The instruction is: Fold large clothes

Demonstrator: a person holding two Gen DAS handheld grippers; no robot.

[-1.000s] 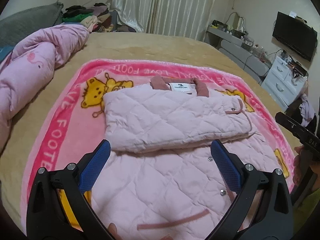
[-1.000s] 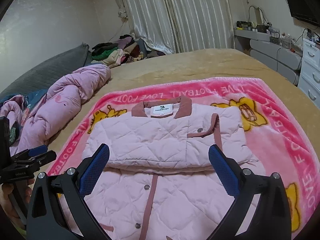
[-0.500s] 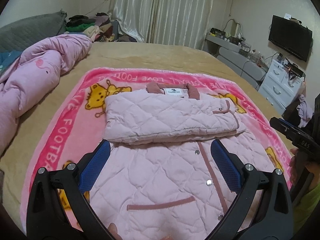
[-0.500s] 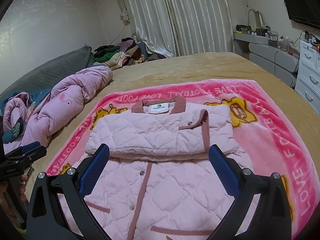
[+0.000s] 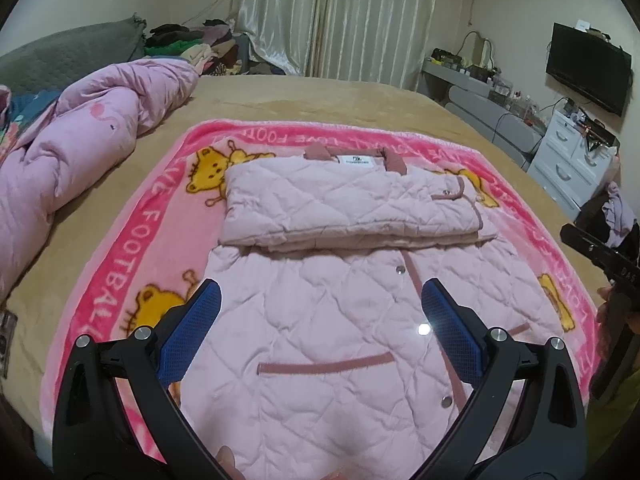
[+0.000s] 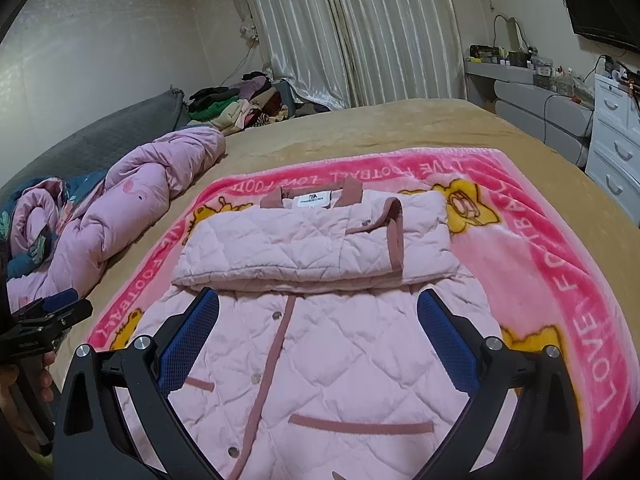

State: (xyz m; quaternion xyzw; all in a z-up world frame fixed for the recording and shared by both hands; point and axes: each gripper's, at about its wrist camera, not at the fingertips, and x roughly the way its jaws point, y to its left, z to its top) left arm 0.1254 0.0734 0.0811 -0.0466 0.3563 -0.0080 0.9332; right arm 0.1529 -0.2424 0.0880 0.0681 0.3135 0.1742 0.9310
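Two grippers hang over the bed (image 5: 360, 100), and I see both with their fingers spread wide apart, holding nothing. My left gripper (image 5: 320, 320) sits above the lower left half of the jacket (image 5: 320, 320); my right gripper (image 6: 318, 326) sits above its middle, just below the folded part. Each one shows at the edge of the other's view.

No boxes or baskets show up for me. What carries things is the bed: on it lies a pink blanket (image 6: 560, 248) with yellow cartoon bears and lettering, and the jacket lies flat on that blanket. A rumpled pink duvet (image 5: 80, 152) is bunched along the left side, and a pile of clothes (image 6: 236, 104) sits at the far corner near the curtains (image 6: 340, 32).

The jacket is pale pink and quilted, with darker rose trim down the front, snap buttons and two pocket strips. Its sleeves are folded across the chest into a thick band just under the collar, where a white label shows. The lower half lies spread out and somewhat wrinkled.
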